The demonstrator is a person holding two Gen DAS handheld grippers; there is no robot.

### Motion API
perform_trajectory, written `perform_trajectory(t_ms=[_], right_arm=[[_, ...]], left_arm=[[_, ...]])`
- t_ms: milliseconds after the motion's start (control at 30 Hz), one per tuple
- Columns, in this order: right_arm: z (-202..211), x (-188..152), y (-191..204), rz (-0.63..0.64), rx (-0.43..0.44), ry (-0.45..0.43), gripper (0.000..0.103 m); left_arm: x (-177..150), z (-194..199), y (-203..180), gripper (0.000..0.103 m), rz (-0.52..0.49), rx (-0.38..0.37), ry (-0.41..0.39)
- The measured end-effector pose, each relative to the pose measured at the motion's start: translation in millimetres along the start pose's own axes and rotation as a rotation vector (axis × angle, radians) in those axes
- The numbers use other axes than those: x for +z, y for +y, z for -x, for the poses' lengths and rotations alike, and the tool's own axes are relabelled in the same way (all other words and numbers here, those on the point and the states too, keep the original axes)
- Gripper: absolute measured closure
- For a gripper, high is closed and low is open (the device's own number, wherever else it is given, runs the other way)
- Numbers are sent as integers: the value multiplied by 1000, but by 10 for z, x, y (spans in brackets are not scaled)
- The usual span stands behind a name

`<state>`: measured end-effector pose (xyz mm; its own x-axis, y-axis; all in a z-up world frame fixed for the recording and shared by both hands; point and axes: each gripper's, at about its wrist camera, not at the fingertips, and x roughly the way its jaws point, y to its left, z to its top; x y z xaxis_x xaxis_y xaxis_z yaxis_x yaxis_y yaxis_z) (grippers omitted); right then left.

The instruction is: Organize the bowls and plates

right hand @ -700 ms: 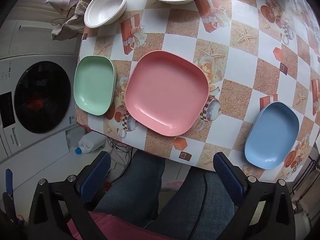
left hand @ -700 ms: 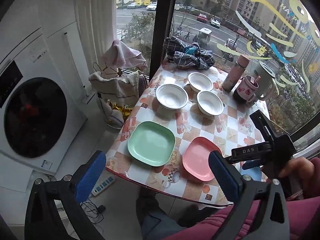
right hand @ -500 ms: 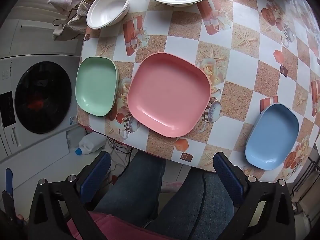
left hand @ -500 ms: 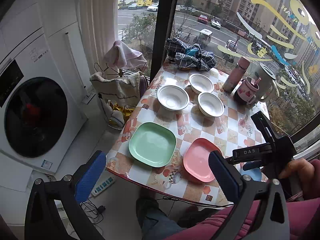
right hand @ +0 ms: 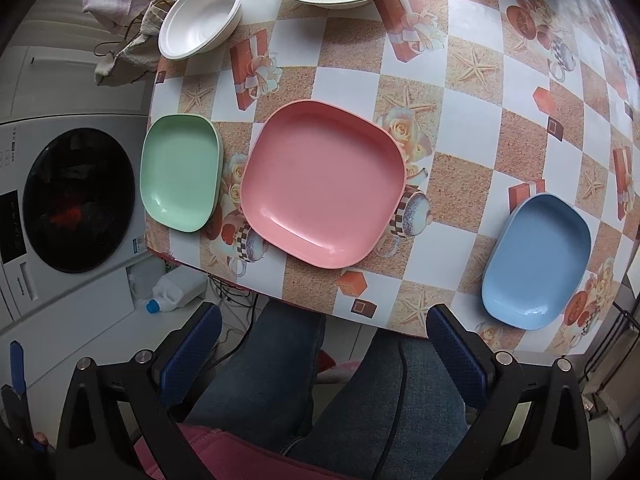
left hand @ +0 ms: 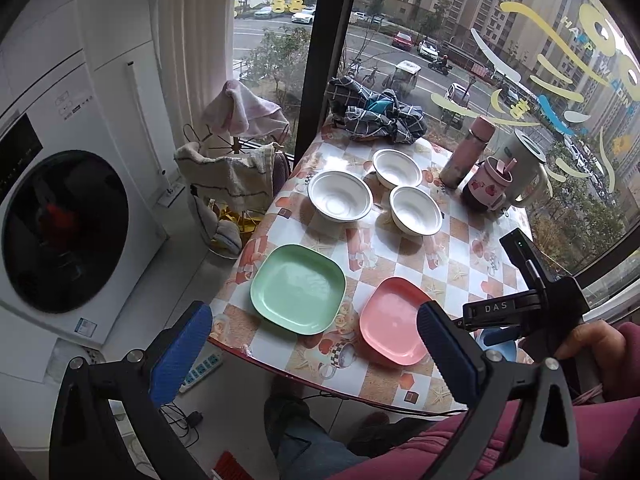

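Pink plate [right hand: 324,184] at table [right hand: 472,92] near edge judged light, stiff, slippery; best pinched at rim; left gripper [left hand: 316,350] and right gripper [right hand: 324,344] spread wide, empty.

- "DAS" in white letters on the black bar of the right gripper [left hand: 496,307], seen from the left wrist cam
- yellow "喜喜" sticker on the window glass [left hand: 288,2]
- pale "HAPPY W…" lettering on the window decal [left hand: 580,46], the rest isn't legible
- washing machine [left hand: 60,216] labels too small to read
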<state>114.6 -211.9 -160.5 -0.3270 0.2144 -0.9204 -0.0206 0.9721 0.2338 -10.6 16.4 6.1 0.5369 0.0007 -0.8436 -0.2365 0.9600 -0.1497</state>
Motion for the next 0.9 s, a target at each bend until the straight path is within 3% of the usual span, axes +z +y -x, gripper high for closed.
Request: perform_trajectory(t_ms=[267, 900], right_arm=[[18, 4, -40, -15, -28, -10, 0], [27, 31, -100, -21, 5, -28, 0]], left_arm=[[7, -8, 4, 0, 8, -10, 9], [48, -48, -67, 0, -43, 44, 32]])
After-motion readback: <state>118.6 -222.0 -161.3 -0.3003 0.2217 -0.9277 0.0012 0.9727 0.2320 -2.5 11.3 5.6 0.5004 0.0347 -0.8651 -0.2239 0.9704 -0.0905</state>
